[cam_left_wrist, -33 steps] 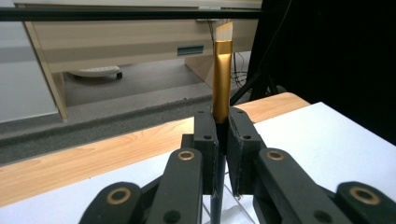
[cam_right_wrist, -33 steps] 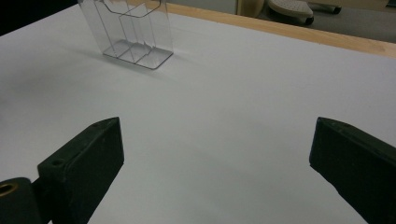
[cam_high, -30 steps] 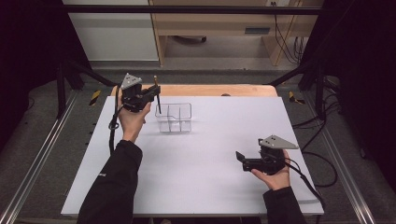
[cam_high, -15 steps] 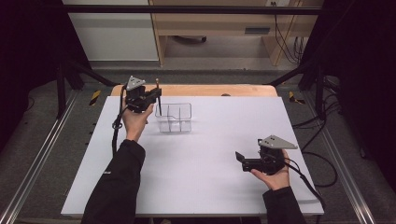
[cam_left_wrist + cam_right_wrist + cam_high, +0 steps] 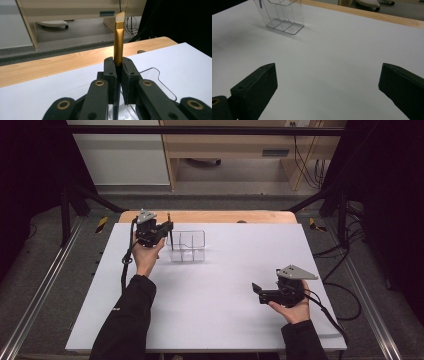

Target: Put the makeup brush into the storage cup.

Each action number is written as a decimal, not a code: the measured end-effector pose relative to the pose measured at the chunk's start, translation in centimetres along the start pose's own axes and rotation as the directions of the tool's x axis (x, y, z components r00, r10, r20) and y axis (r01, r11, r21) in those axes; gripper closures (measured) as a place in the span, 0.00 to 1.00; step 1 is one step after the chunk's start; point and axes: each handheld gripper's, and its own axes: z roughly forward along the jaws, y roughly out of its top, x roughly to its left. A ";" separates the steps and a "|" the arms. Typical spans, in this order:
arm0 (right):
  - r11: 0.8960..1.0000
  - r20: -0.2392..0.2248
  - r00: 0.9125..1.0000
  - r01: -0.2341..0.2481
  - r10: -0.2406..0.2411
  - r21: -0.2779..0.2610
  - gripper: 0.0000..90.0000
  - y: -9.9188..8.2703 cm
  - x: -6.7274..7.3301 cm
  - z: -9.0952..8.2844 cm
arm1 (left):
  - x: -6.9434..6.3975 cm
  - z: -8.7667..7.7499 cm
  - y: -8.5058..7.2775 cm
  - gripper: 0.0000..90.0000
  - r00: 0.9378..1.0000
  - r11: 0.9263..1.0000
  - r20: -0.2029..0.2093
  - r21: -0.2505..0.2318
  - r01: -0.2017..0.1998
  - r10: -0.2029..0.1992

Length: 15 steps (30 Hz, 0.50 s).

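Left tool (image 5: 167, 227) clamped on brush (image 5: 119, 37), has sunk to clear organizer's (image 5: 192, 242) left end; drop-in looks imminent. Right tool (image 5: 257, 292) gapes empty, unmoved on tabletop (image 5: 215, 305).

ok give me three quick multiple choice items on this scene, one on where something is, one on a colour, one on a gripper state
1. Where does the clear organizer stand on the white table?
A. near its far edge
B. by the right gripper
C. at its near edge

2. What colour is the ferrule of the makeup brush?
A. silver
B. gold
C. red

3. How do the jaws of the right gripper stand?
A. shut on the brush
B. shut on nothing
C. open, nothing between them

Answers: 1 A, it sits close to the wooden strip at the far side. 2 B, the metal part above the left gripper is gold. 3 C, bare table shows between the wide jaws.
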 end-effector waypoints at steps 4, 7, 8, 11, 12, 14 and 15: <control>1.000 0.000 1.000 0.001 -0.001 0.003 0.03 0.0 0.0 0.1 | 0.1 0.0 -0.5 0.92 1.000 1.000 -0.009 0.010 -0.008 0.008; 1.000 0.000 1.000 0.001 -0.001 0.006 0.03 0.0 0.1 0.1 | 0.2 0.0 -0.9 0.92 1.000 1.000 -0.008 0.018 -0.003 0.003; 1.000 0.000 1.000 0.001 -0.001 0.007 0.03 -0.1 0.1 0.1 | 0.2 0.1 -1.0 0.92 1.000 1.000 -0.008 0.020 -0.004 0.004; 1.000 0.000 1.000 0.003 -0.003 0.009 0.03 -0.1 0.1 0.2 | 0.2 0.2 -1.4 0.92 1.000 1.000 -0.008 0.024 -0.004 0.005; 1.000 0.001 1.000 0.003 -0.003 0.010 0.03 -0.1 0.1 0.2 | 0.2 0.2 -1.5 0.92 1.000 1.000 -0.009 0.028 -0.007 0.007; 1.000 0.000 1.000 0.002 -0.002 0.010 0.03 -0.1 0.1 0.2 | 0.2 0.3 -1.7 0.92 1.000 0.999 -0.009 0.033 -0.010 0.010; 1.000 0.000 1.000 0.003 -0.003 0.010 0.03 -0.1 0.1 0.2 | 0.2 0.3 -1.8 0.92 1.000 0.999 -0.010 0.036 -0.010 0.011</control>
